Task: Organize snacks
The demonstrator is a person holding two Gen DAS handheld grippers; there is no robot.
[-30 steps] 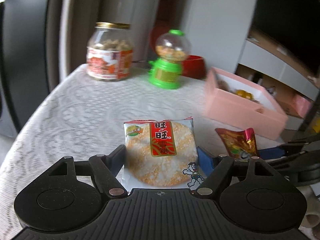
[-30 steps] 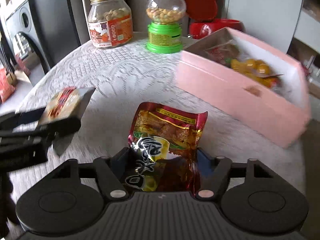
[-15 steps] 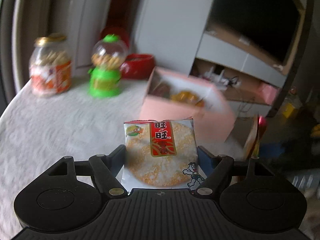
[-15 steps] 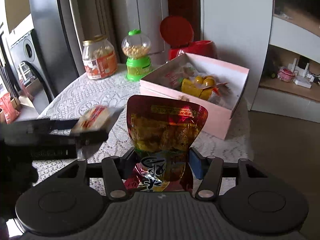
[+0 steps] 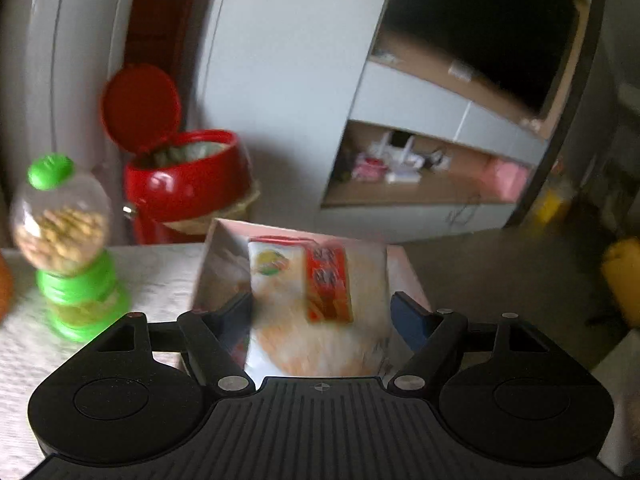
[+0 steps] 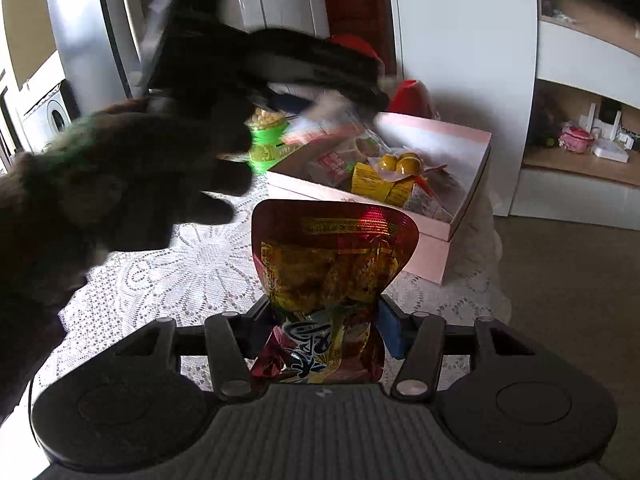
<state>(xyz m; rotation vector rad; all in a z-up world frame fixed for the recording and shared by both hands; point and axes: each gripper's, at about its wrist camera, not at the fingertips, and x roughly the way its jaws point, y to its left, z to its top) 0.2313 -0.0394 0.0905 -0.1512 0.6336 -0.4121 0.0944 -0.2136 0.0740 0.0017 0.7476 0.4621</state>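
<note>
in the left wrist view, the left gripper (image 5: 320,308) holds a rice cracker packet (image 5: 316,304) between its two fingers, the pads pressing on both side edges of the packet. the packet is white with a red label and it looks blurred. behind and under it is the open pink box (image 5: 208,264), so the packet hangs over the inside of the box. to the left of the box a green candy dispenser (image 5: 64,248) with a clear globe stands on the white lace tablecloth (image 5: 160,280). behind the table there is a red bin (image 5: 188,180) with its round lid standing open. in the right wrist view, the right gripper (image 6: 324,320) is closed narrow on a red and gold snack pouch (image 6: 332,264), which stands upright between the fingers, and its lower part is pinched in. the pouch is above the lace tablecloth (image 6: 192,276), near the front wall of the pink box (image 6: 436,240) but not over it. inside the box lie some snacks, among them a yellow packet (image 6: 380,180) with round yellow pieces. on the left a dark, blurred hand (image 6: 120,168) carries the left gripper (image 6: 344,108) high over the far part of the box, with the pale packet (image 6: 328,120) at its tip. the green dispenser (image 6: 268,144) shows partly behind this hand.
</note>
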